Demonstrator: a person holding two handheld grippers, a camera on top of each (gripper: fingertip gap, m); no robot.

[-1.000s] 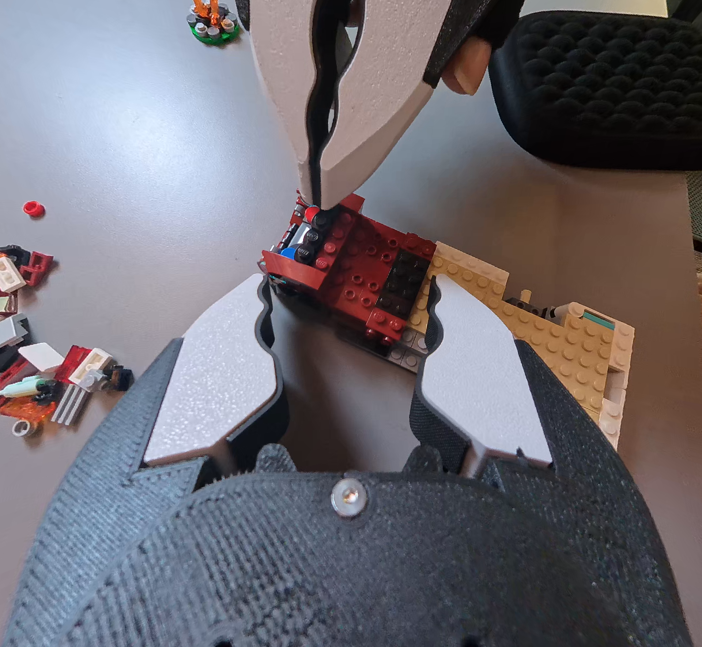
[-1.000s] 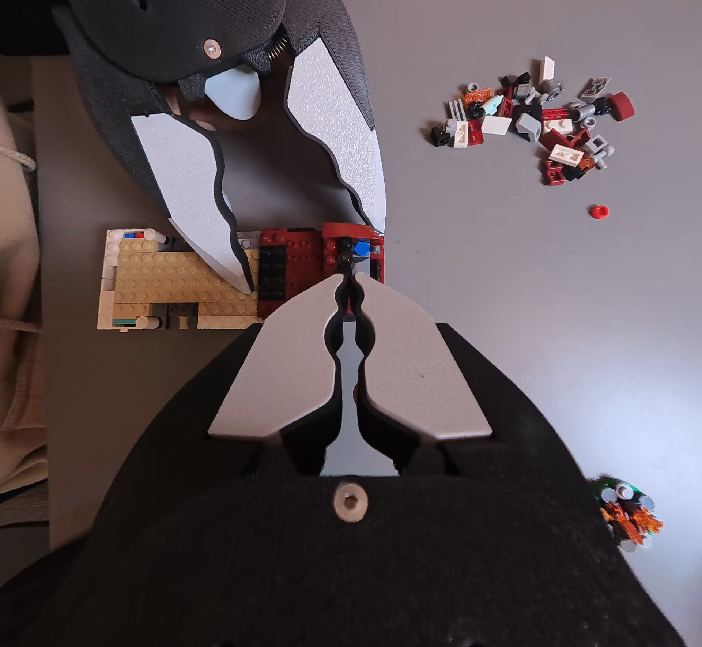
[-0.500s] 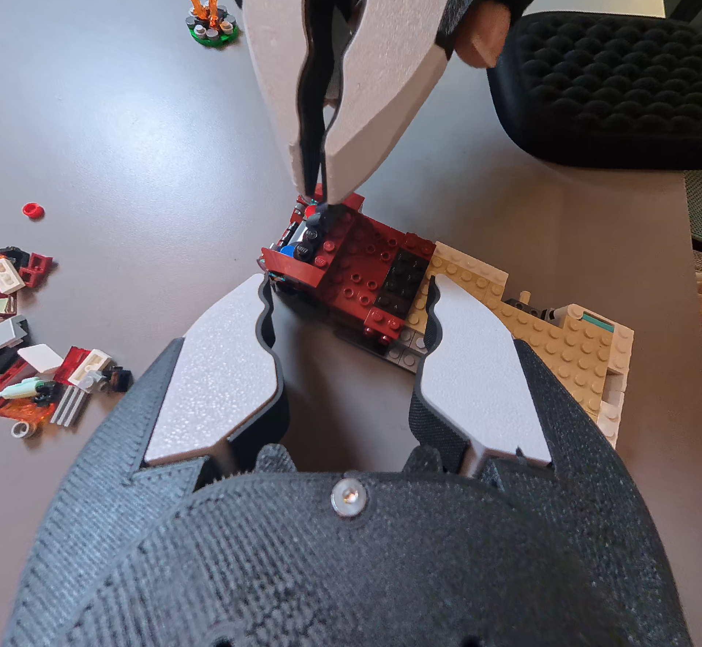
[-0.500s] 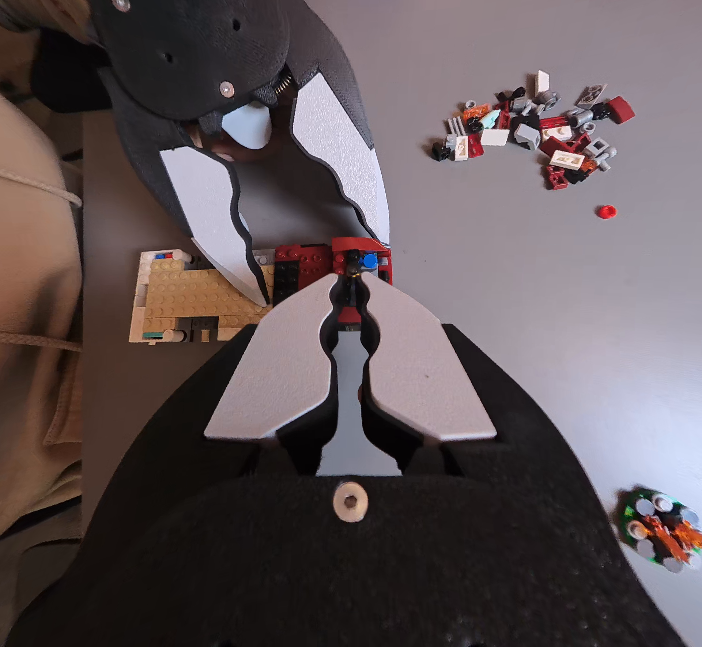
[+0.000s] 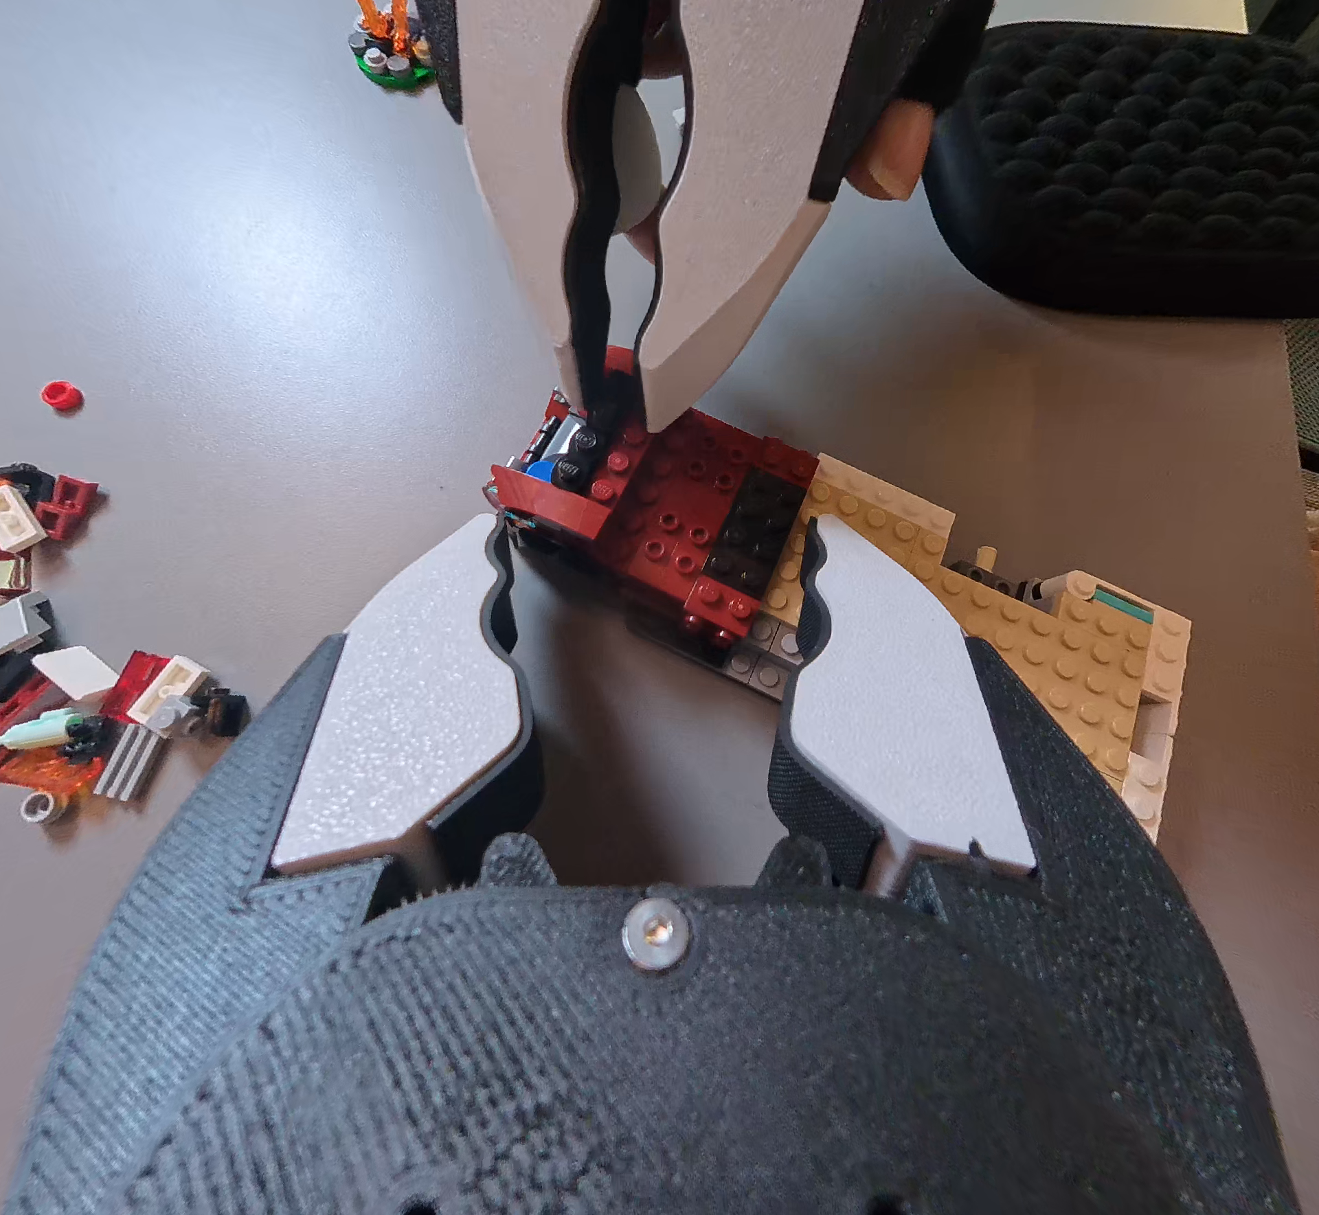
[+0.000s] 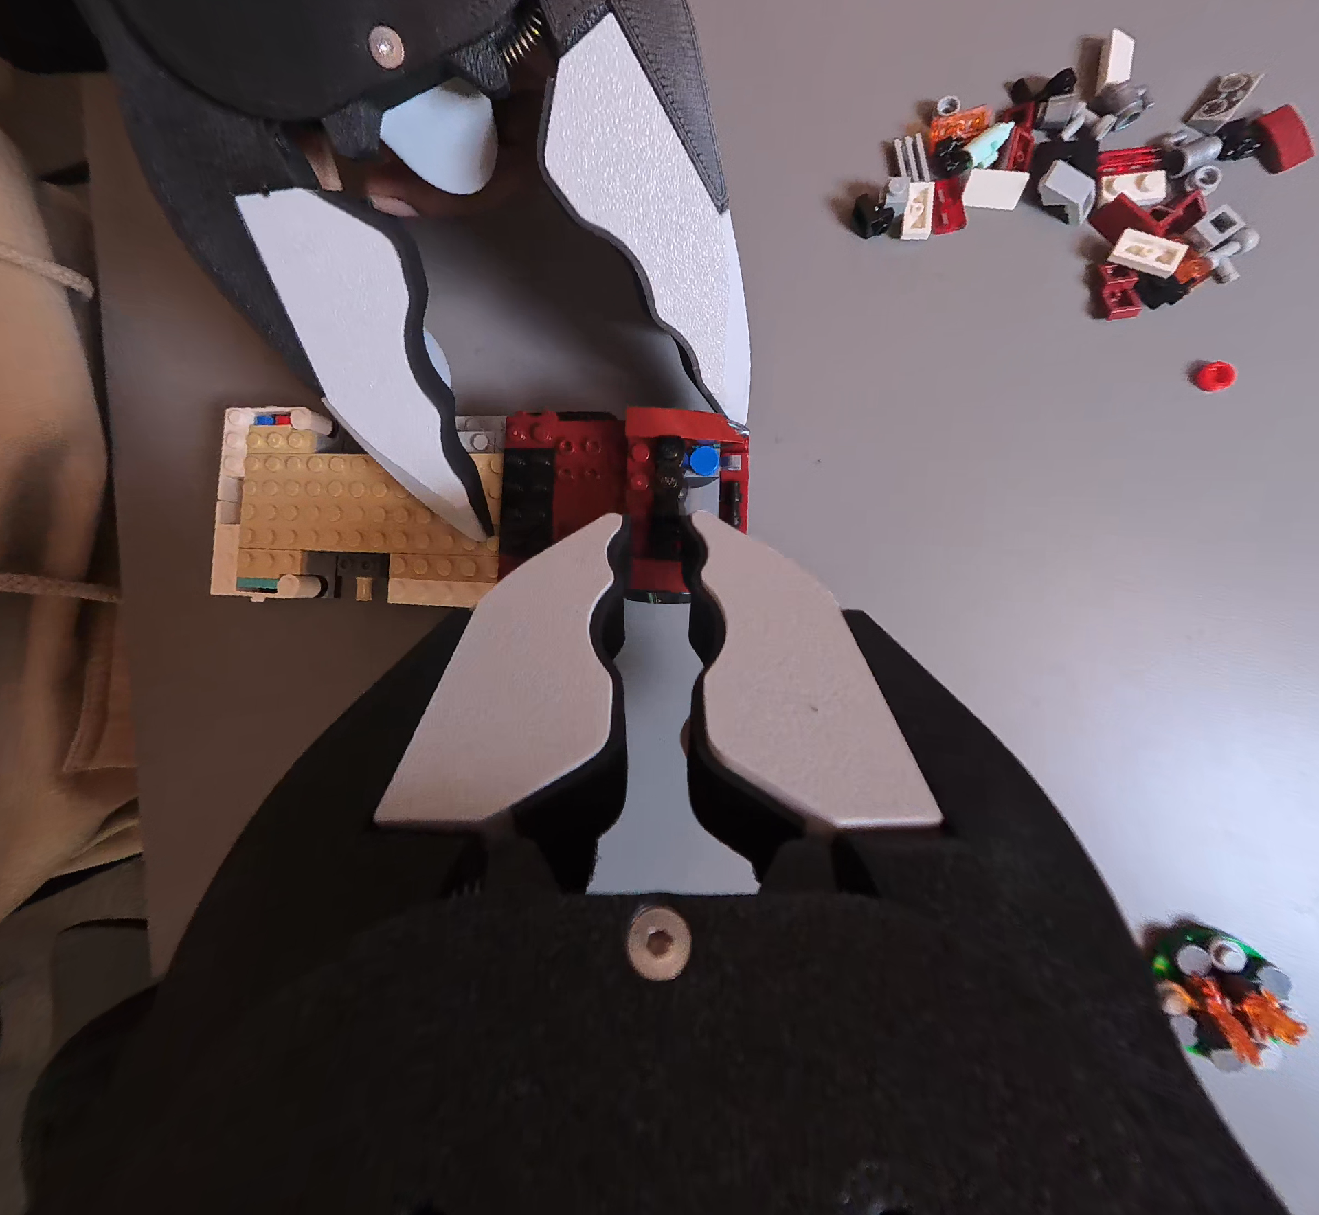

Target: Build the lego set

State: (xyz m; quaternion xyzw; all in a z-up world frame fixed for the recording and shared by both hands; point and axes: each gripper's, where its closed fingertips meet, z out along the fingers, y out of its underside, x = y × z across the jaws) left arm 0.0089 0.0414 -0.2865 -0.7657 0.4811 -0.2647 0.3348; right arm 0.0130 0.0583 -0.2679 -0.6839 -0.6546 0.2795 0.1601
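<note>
A grey counter (image 6: 999, 538) carried a part-built dark-red and tan toy-brick model (image 5: 685, 510). It was straddled by the wide-apart left gripper (image 5: 657, 538); the slightly parted right gripper (image 6: 653, 528) hovered above its black studs (image 6: 669, 467), gripping nothing. Loose bricks (image 6: 1085, 182) lay unused.

You've got a plain grey table (image 6: 999, 538) here. Sitting right on it is a brick build (image 6: 457, 503), tan at one end and dark red at the other. Off to the side there's a loose pile of small bricks (image 6: 1085, 182), with a lone red round stud (image 6: 1213, 375) just beside it. Well apart from those is a little green campfire piece (image 5: 391, 50) with orange flames.
</note>
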